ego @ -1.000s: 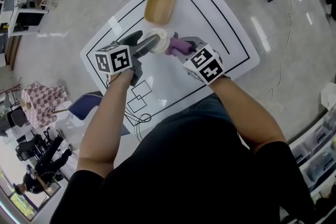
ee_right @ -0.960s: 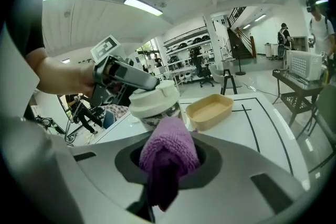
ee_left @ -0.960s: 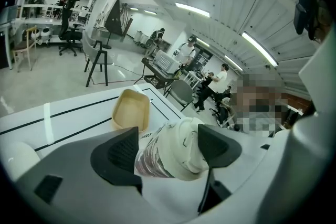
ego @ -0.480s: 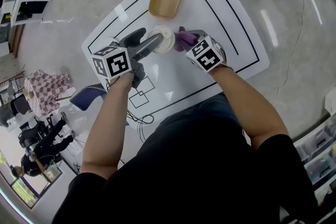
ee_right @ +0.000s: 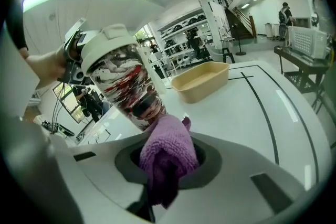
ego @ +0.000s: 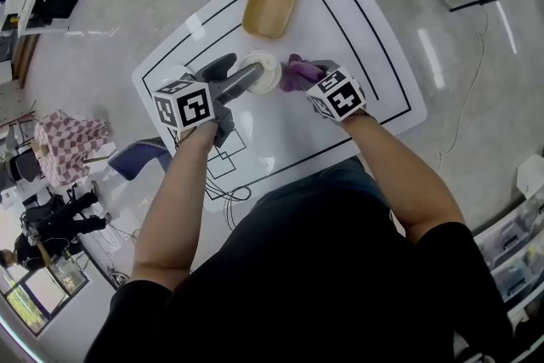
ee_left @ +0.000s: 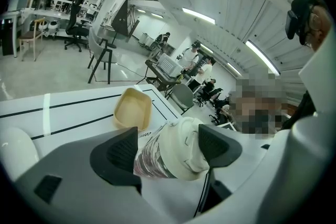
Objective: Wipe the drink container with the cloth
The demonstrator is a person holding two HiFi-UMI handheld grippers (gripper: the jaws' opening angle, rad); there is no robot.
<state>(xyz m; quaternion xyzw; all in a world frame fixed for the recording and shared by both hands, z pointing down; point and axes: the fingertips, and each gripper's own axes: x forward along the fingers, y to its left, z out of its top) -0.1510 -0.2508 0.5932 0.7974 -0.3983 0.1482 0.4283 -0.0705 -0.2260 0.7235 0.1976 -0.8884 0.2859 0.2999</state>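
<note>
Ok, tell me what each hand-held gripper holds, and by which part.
Left hand-held gripper: the drink container, clamped across its top by the white lid. Right hand-held gripper: the purple cloth, pinched at a bunched fold.

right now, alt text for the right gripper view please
The right gripper holds a purple cloth against the lower end of a tilted, patterned drink cup with a white lid. A tan tray sits behind on the white table.

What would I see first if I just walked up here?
Probably the drink cup with the busy red-and-black print, held tilted above the white mat by the left hand-held gripper. Right against it is a bright purple cloth clamped in the right hand-held gripper. Beyond them sits a yellow tray.
</note>
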